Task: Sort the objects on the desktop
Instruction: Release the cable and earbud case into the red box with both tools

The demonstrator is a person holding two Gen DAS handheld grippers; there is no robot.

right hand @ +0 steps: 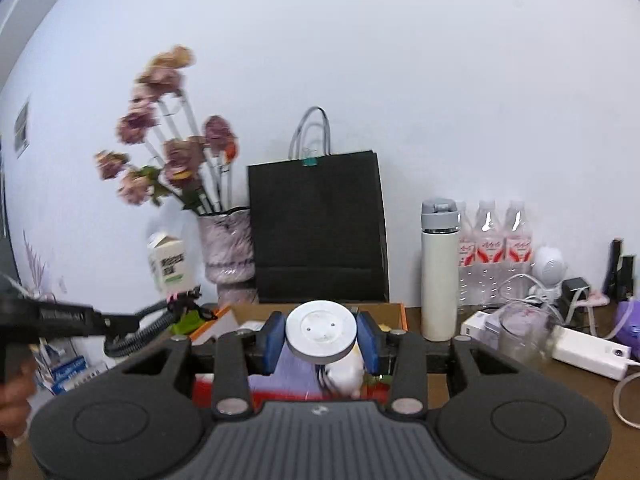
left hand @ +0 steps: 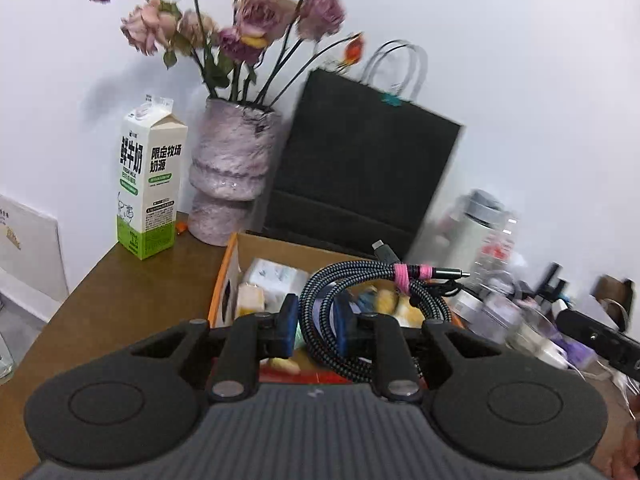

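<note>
My left gripper (left hand: pixel 317 322) is shut on a coiled braided cable (left hand: pixel 344 284) tied with a pink band, held above an open cardboard box (left hand: pixel 228 264) with small items inside. My right gripper (right hand: pixel 321 342) is shut on a round white disc (right hand: pixel 321 330), held over the same box (right hand: pixel 394 310). The left gripper and its cable (right hand: pixel 160 316) also show at the left of the right wrist view.
A milk carton (left hand: pixel 150 184), a vase of dried flowers (left hand: pixel 230 176) and a black paper bag (left hand: pixel 360 168) stand behind the box. A white flask (right hand: pixel 439 272), water bottles (right hand: pixel 496 240), a glass (right hand: pixel 520 332), chargers and cables crowd the right side.
</note>
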